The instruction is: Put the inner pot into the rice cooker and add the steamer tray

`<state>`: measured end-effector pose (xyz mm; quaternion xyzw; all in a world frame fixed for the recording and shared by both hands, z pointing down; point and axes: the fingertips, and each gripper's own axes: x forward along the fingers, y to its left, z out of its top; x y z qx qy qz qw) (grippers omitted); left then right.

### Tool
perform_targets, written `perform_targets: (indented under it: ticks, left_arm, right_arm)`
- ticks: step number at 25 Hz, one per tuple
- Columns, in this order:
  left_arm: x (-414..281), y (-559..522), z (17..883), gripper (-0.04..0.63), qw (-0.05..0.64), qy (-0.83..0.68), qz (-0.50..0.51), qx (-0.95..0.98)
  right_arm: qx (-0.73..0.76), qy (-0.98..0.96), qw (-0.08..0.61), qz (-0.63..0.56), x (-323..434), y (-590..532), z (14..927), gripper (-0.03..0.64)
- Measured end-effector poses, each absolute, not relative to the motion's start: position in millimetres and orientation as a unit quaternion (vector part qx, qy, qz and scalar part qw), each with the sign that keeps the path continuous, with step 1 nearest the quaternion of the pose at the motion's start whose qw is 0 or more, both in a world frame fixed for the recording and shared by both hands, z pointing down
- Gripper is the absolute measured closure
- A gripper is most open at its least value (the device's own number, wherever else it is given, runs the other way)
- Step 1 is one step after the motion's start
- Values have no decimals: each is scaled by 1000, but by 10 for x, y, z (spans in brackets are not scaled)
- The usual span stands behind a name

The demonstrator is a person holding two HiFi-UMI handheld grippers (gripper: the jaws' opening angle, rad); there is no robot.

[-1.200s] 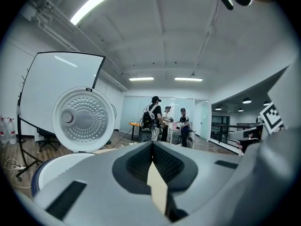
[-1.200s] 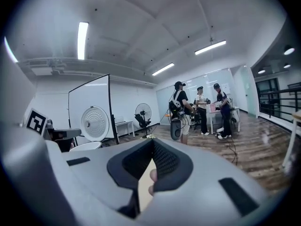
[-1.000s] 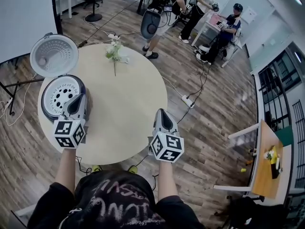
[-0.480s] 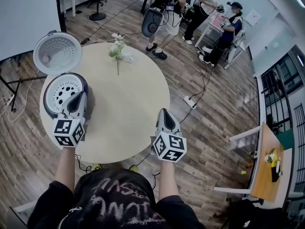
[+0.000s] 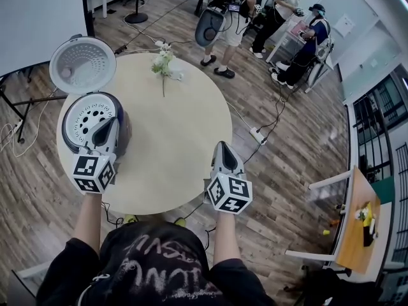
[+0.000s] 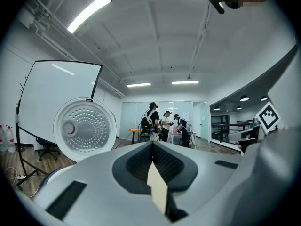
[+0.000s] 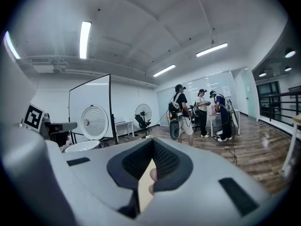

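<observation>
Round surface [image 5: 172, 139] on a wood floor [image 5: 280, 190], people [image 5: 301, 40] beyond. Rice cooker [image 5: 123, 125] at its left edge, lid [image 5: 81, 64] up, steamer tray [image 5: 80, 116] inside. My left tool [image 5: 109, 122], over the cooker, and right tool [image 5: 221, 147] are clenched, empty

The tabletop [image 5: 175, 142] right of the rice cooker [image 5: 64, 129] lies bare, giving wide passage. Behind the rice cooker, its raised lid [image 5: 81, 64] blocks the far side. 1 flower sprig [image 5: 164, 64] lies well right of that lid, near the rim.
</observation>
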<state>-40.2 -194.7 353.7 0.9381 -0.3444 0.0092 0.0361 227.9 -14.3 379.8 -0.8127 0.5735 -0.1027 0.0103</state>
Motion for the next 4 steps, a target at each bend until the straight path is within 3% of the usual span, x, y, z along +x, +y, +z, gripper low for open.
perform_targets:
  ticks: [4]
  left_arm:
    - [-426, -1959, 3519, 583, 34, -345, 7, 938]
  right_arm:
    - [-813, 574, 11, -101, 2274, -152, 3786, 612]
